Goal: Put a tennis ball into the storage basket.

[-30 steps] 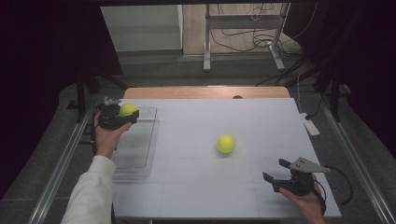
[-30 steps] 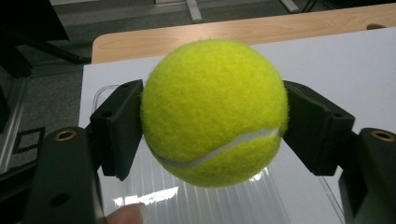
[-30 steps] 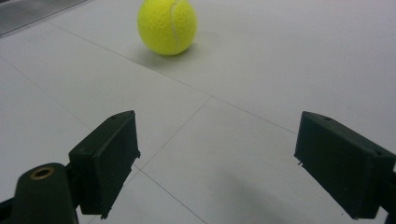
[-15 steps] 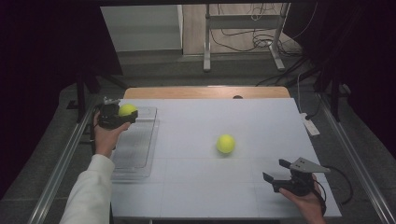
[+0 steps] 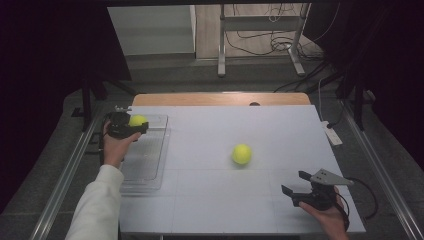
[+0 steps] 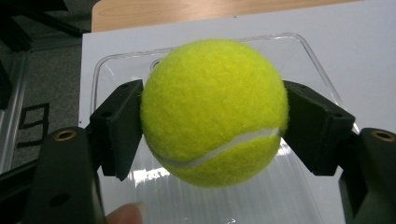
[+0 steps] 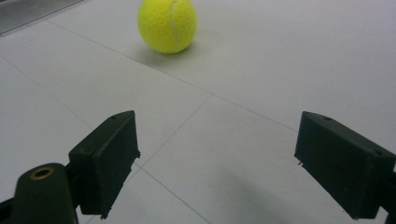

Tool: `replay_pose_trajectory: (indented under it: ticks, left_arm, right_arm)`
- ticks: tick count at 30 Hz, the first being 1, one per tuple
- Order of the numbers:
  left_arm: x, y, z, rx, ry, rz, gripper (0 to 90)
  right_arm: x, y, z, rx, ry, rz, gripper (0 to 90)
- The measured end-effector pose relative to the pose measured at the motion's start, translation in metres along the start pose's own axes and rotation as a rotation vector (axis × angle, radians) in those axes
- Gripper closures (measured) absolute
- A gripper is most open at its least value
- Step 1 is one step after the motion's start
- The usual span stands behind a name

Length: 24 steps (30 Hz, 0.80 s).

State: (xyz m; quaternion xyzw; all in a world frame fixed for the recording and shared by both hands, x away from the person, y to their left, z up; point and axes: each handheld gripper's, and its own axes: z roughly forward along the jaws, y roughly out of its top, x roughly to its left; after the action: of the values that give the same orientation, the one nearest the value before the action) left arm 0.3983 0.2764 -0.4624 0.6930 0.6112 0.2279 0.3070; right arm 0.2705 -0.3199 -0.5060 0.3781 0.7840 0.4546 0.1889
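Holding one tennis ball [image 6: 214,112] clamped in my left gripper [image 5: 131,125] over the clear tray [image 5: 152,165]; released early, it probably bounces out; right gripper [image 5: 296,183] gapes empty.

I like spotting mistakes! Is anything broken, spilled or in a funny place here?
Nothing stands out. The left gripper holds one tennis ball over the clear tray. The other tennis ball sits on the white table, ahead of the open right gripper.
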Motion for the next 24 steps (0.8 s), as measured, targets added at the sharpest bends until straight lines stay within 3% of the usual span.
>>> replay_pose_trajectory:
  ticks: [10, 24]
  left_arm:
    - [0.001, -0.001, 0.008, 0.034, 0.014, 0.014, 27.0]
    - [-0.003, -0.006, 0.028, 0.121, 0.027, 0.017, 26.9]
  right_arm:
    - [0.000, 0.000, 0.000, 0.004, -0.001, 0.000, 13.4]
    - [0.000, 0.000, 0.000, 0.005, -0.004, -0.001, 13.5]
